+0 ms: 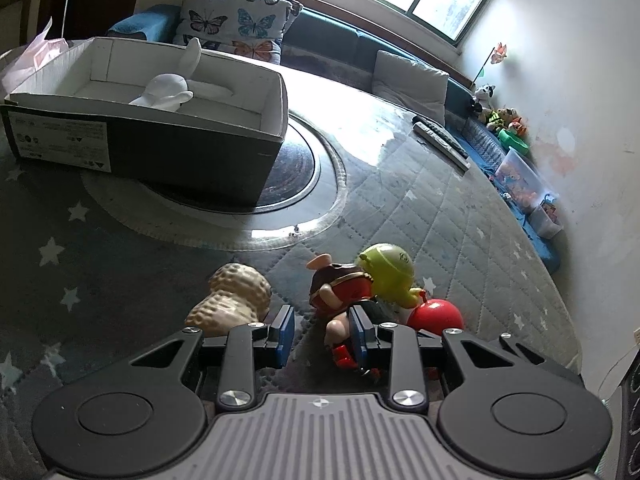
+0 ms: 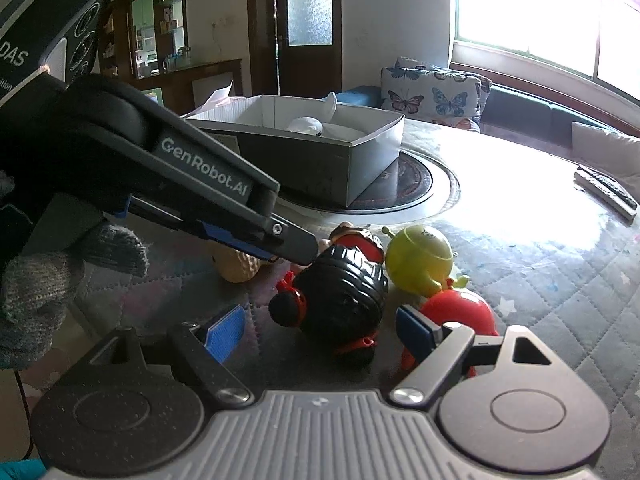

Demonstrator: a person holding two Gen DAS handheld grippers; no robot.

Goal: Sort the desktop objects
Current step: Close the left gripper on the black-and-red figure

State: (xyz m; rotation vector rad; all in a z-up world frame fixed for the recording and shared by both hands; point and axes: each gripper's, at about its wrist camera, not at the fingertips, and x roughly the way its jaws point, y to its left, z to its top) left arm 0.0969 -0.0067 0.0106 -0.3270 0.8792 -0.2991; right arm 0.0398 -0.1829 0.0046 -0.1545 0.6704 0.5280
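The left hand-held gripper (image 1: 322, 330) is hovering low over the quilted tabletop (image 1: 460, 216) with its jaws parted and nothing between them, the peanut (image 1: 232, 300) lying just outside its left finger and the doll (image 1: 340, 292) touching its right finger. The right hand-held gripper (image 2: 316, 330) is standing wide open around the doll (image 2: 340, 292), which is lying on its side beside the green toy (image 2: 420, 260) and the red ball (image 2: 460, 312). Farther back, the box (image 1: 160, 148) is holding a white figure (image 1: 166, 92).
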